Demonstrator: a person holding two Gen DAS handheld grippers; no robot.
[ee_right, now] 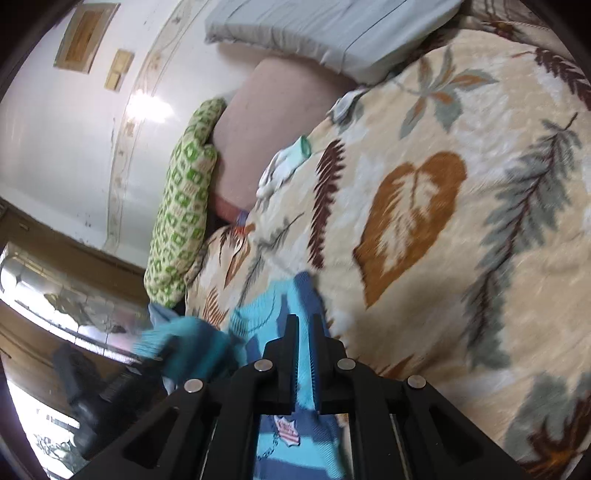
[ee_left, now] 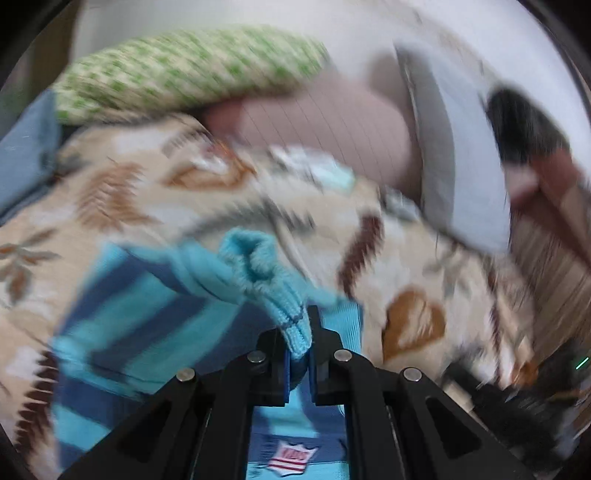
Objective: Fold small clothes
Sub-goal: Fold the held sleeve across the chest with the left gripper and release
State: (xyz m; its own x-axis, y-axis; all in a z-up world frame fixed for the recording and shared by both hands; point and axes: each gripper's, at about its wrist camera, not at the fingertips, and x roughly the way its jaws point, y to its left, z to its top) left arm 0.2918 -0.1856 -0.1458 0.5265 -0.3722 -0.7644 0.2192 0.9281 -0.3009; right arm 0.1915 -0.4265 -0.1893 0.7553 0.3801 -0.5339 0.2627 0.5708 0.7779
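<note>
Knitwear: small sweater (ee_left: 140, 295) in turquoise with navy stripes, lying on the bed's leaf-print blanket (ee_left: 413, 258); a shield-shaped badge (ee_left: 291, 459) shows on its front, low between the tool arms.
Left tool (ee_left: 298, 350): jaws drawn narrow, pinching a turquoise ribbed cuff (ee_left: 291, 325) of the sweater; the knit bunches up just ahead of the tips.
Right tool (ee_right: 304, 332): jaws likewise narrow, clamped on a turquoise fold of the same sweater, whose fabric runs straight up between the pads.
Relation of tools: in the right wrist view the left tool appears at lower left as a dark blurred shape (ee_right: 122, 384) with turquoise knit at its tip, beside the bed's edge.
Blanket: cream ground with brown, rust and grey-green leaves; it covers most of the bed in both views.
Pillows: a green-and-cream checked pillow (ee_right: 181, 206) stands at the head of the bed, touching a plain pinkish pillow (ee_right: 273, 122); a pale grey pillow (ee_right: 332, 33) lies beyond them.
Small items: a white and mint piece of cloth (ee_right: 288, 162) rests on the blanket near the pinkish pillow.
Surroundings: white wall (ee_right: 55, 140) behind the bed.
Image quality: left wrist view strongly smeared, so fine detail there cannot be told.
</note>
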